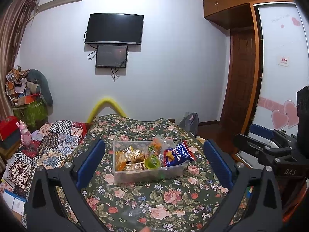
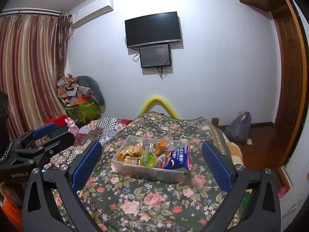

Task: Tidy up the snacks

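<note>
A clear plastic box (image 1: 123, 175) (image 2: 133, 170) sits on the floral cloth. It holds several snacks: a blue biscuit bag (image 1: 176, 154) (image 2: 178, 157) leaning over its right rim, a green jelly cup (image 1: 152, 161) (image 2: 148, 159), golden wrapped packets (image 1: 135, 155) (image 2: 133, 150) and an orange snack bag (image 1: 157, 146) (image 2: 163, 143). My left gripper (image 1: 154, 162) is open and empty, its blue pads on either side of the box, short of it. My right gripper (image 2: 152, 162) is open and empty, likewise framing the box from nearer.
The floral cloth (image 1: 158, 203) covers a raised surface on a bed with a patchwork quilt (image 1: 48, 147). A pink toy (image 1: 25, 135) and red boxes (image 1: 7, 127) stand at the left. A grey backpack (image 2: 240, 127) lies on the wooden floor, right. The right gripper shows in the left wrist view (image 1: 270, 145).
</note>
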`<action>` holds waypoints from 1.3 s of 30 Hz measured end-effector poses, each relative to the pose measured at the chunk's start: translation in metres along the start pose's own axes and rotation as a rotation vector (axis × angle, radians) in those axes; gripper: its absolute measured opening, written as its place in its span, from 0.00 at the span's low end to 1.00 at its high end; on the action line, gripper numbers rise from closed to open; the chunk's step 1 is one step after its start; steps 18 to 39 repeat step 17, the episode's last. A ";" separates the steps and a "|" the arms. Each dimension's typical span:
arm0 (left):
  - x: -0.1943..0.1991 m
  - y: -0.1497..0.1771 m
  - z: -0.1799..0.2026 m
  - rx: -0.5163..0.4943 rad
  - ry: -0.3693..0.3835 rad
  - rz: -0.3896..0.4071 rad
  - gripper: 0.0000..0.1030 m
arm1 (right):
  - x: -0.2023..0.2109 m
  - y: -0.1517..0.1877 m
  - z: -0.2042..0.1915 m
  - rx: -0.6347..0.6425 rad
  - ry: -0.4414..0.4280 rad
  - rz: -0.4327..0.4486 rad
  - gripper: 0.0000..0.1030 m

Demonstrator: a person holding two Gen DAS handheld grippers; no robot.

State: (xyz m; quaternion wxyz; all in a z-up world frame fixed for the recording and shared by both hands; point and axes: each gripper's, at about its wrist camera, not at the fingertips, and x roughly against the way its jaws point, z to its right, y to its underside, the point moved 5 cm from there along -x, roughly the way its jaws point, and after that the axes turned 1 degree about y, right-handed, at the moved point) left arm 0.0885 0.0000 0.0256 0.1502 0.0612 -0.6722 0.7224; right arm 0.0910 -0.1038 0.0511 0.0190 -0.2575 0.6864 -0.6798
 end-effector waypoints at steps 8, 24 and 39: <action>-0.003 0.000 0.001 0.000 0.009 -0.017 1.00 | 0.000 0.000 0.000 0.000 0.000 0.001 1.00; -0.006 0.003 0.004 -0.013 0.008 -0.028 1.00 | -0.003 0.004 0.001 0.001 0.000 -0.008 1.00; -0.006 0.003 0.004 -0.013 0.008 -0.028 1.00 | -0.003 0.004 0.001 0.001 0.000 -0.008 1.00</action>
